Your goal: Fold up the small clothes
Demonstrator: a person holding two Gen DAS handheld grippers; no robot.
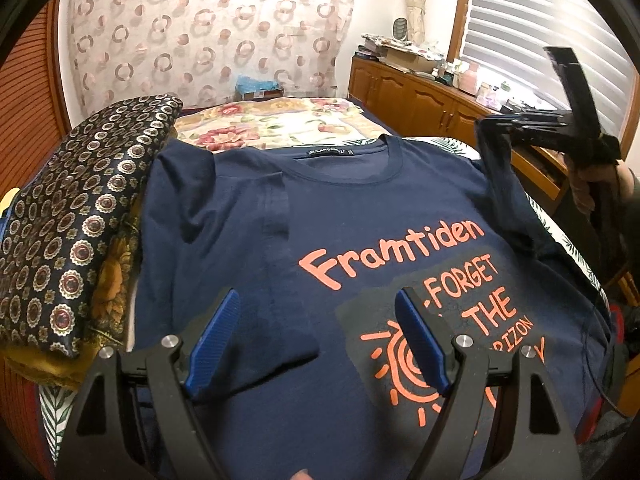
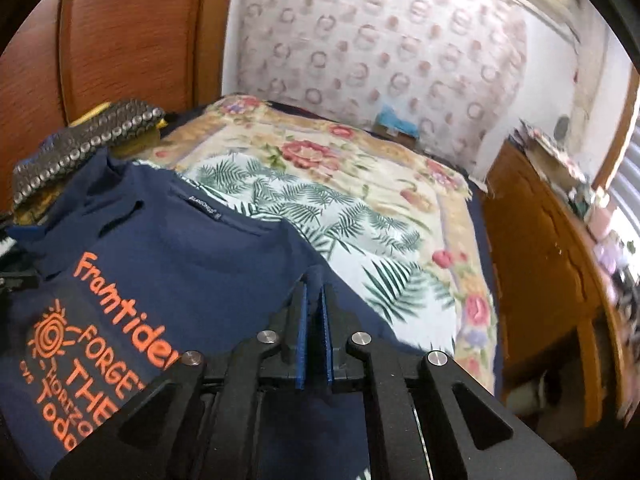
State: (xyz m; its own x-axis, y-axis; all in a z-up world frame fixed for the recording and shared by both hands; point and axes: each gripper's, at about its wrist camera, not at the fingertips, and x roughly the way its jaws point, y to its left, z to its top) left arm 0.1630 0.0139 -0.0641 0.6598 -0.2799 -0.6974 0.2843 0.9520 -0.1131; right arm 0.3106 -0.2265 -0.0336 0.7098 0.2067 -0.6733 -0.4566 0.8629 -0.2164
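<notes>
T-shirt [image 1: 360, 216], navy with orange print, lies front-up on the bed [image 2: 400, 216], one sleeve folded inward beside a patterned cushion [image 1: 80, 208]. Left gripper [image 1: 320, 312] hovers over it, jaws wide, empty. Right gripper [image 2: 314, 300] has its jaws pinched on the other sleeve, lifting it.

You are in a home bedroom: a bed [image 2: 448, 216] spread with floral and fern-print covers fills the middle, backed by a curtain [image 1: 208, 28] patterned with rings. To your right, a wooden cabinet [image 1: 404, 88] with cluttered odds and ends on top runs beneath a window with slatted blinds [image 1: 516, 28], and wood panelling [image 2: 136, 36] lines the left wall.
</notes>
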